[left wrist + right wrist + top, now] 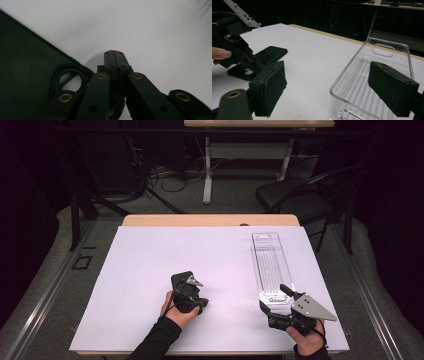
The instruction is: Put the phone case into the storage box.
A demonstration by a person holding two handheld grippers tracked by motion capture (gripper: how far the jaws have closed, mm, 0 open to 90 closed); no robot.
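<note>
The right gripper sits in the lower right of the high view, its jaws standing wide apart with one on either side of the near end of the clear plastic tray; in the right gripper view the pads do not seem to press on the tray's walls. The left gripper sits at lower centre of the high view, and in the left gripper view its jaws are pressed together with nothing between them, the tips just above the white sheet.

The white sheet covers nearly the whole wooden table (a strip of wood shows along the far edge). The clear plastic tray is the largest thing on the sheet: a long, narrow, ribbed piece in the right half of the high view, its long axis running from the lower right towards the upper centre-right, with a slot-shaped cutout at the far end. A flat black plate lies beside the left gripper, at the left of both gripper views, with a round hole near one end; its long axis runs roughly from lower left to upper right in the right gripper view.

No brand, label or writing can be read on the tray, the plate or either gripper.
</note>
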